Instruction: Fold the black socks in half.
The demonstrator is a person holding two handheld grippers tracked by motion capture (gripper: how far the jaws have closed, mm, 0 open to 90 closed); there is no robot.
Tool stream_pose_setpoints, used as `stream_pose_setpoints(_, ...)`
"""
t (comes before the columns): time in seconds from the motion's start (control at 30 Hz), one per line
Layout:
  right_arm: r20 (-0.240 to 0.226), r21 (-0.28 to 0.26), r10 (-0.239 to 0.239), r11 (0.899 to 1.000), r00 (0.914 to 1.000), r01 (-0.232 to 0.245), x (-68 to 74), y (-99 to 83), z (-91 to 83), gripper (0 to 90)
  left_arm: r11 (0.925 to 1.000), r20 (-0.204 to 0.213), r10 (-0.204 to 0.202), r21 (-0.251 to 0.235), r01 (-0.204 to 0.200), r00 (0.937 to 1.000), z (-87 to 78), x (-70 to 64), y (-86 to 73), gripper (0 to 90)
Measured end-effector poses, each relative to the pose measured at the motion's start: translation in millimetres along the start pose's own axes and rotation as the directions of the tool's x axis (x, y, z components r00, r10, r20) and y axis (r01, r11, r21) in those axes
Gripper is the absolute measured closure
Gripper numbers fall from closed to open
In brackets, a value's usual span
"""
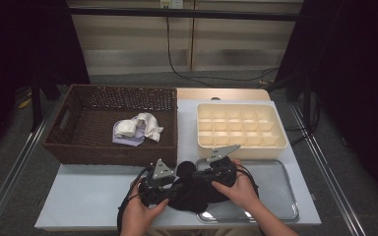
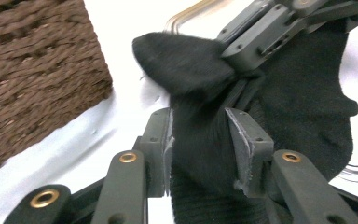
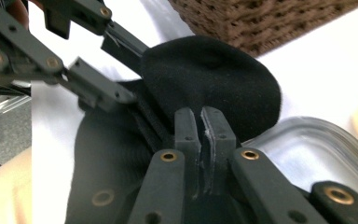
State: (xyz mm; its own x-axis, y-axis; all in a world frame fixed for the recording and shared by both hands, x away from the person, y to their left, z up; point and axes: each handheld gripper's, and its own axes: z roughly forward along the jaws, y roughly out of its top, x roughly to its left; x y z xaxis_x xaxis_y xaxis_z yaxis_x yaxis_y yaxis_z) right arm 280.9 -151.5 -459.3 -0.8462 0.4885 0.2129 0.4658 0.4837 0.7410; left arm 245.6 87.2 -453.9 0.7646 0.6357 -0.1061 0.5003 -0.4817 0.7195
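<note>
Black sock (image 1: 193, 192) stretched crosswise between both grippers at the desk's (image 1: 93, 196) near edge, right fingers (image 3: 220, 133) pinched shut on it, left fingers (image 2: 158, 140) half-closed around its bunched middle.

**No readable writing**

We find no text, label, brand, number or sign that can be read on the wicker basket (image 1: 78, 142), nor on the cream divided box (image 1: 241, 142) to its right, the metal tray (image 1: 275, 196) in front of that box, or the black cloth (image 1: 192, 191)
</note>
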Motion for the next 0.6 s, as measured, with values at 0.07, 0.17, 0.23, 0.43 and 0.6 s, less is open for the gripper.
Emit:
stream_pose_setpoints(0.07, 0.005, -0.014, 0.006, 1.0, 1.0, -0.006, -1.7, -3.5, -3.1, 85.8, 0.9999, -0.004, -0.017, 0.004, 0.017, 0.9999, -0.7, 0.5, 0.1, 61.1)
stream_pose_setpoints(0.17, 0.01, -0.007, 0.018, 1.0, 0.9998, -0.018, -4.0, -9.0, -6.3, 86.1, 0.9998, -0.01, -0.02, -0.005, 0.02, 0.9998, -2.6, 3.0, 1.9, 60.4)
stream_pose_setpoints(0.23, 0.02, 0.0, 0.015, 1.0, 0.9997, -0.015, -5.3, -12.9, -7.4, 87.2, 0.9983, -0.009, -0.05, -0.028, 0.05, 0.9987, -6.4, 6.2, 2.8, 60.3)
stream_pose_setpoints(0.43, 0.016, -0.001, 0.027, 1.0, 0.9995, -0.027, -8.2, -19.2, -7.3, 86.9, 0.9999, 0.024, -0.013, 0.006, 0.013, 0.9996, 4.3, -1.0, 3.7, 60.1)
stream_pose_setpoints(0.6, 0.03, 0.005, 0.023, 1.0, 0.9993, -0.023, -8.3, -21.6, -11.5, 86.9, 0.996, 0.039, 0.021, 0.086, -0.024, 0.999, 13.9, -2.6, -0.4, 74.0)
